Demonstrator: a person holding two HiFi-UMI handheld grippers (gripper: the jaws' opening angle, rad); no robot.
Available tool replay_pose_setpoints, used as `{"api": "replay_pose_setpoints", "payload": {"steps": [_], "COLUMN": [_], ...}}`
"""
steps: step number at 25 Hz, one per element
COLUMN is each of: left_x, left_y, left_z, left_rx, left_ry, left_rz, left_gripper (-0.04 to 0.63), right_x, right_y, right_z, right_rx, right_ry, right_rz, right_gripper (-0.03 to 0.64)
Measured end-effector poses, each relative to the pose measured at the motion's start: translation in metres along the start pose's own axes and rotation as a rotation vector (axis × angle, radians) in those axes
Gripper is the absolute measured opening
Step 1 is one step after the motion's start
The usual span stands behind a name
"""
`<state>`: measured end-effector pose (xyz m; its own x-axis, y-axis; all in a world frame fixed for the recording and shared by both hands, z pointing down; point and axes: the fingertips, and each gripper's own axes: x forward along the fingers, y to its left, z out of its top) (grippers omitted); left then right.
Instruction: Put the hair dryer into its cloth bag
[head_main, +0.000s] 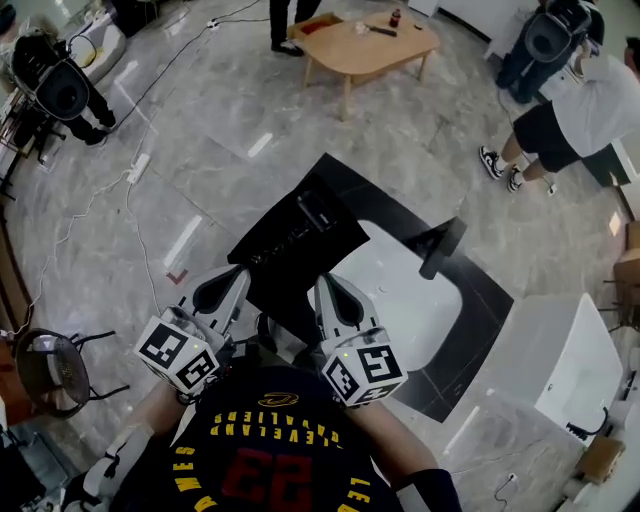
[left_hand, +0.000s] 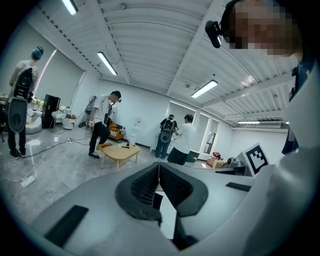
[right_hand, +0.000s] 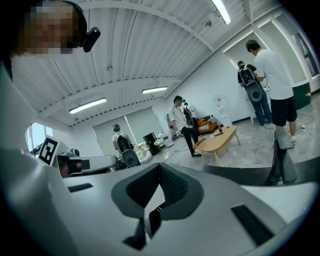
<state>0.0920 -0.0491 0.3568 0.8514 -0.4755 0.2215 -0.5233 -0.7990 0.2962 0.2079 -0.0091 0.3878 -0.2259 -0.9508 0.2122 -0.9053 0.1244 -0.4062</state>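
A black cloth bag (head_main: 296, 238) lies flat on the white table top (head_main: 400, 290), and its near end reaches down between my two grippers. The dark hair dryer (head_main: 440, 246) stands on the table to the bag's right, apart from it; it also shows at the right edge of the right gripper view as hair dryer (right_hand: 281, 159). My left gripper (head_main: 224, 288) and right gripper (head_main: 334, 294) are held close to my body at the table's near side, on either side of the bag's near end. Left gripper (left_hand: 159, 167) and right gripper (right_hand: 160, 168) are both shut with nothing between the jaws.
A black mat (head_main: 480, 330) rims the white table top. A white box (head_main: 568, 362) stands at the right. A low wooden table (head_main: 368, 44) is further off, and several people stand around the room. Cables (head_main: 135, 215) trail over the floor at left, near a chair (head_main: 48, 372).
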Motion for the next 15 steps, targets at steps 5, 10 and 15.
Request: {"api": "replay_pose_setpoints", "payload": {"steps": [5, 10, 15], "left_x": [0.026, 0.054, 0.080], "left_y": [0.038, 0.075, 0.093], "left_z": [-0.017, -0.054, -0.102], "left_rx": [0.020, 0.047, 0.101], "left_ry": [0.065, 0.170, 0.299], "left_rz": [-0.035, -0.054, -0.103], "left_gripper": [0.003, 0.003, 0.005], "right_x": [0.037, 0.072, 0.097], "right_y": [-0.005, -0.014, -0.031], "right_z": [-0.014, -0.039, -0.073], "right_rx": [0.009, -0.013, 0.042], "right_ry": [0.037, 0.101, 0.178], "right_rz": [-0.058, -0.104, -0.166], "right_gripper": [0.008, 0.008, 0.010]}}
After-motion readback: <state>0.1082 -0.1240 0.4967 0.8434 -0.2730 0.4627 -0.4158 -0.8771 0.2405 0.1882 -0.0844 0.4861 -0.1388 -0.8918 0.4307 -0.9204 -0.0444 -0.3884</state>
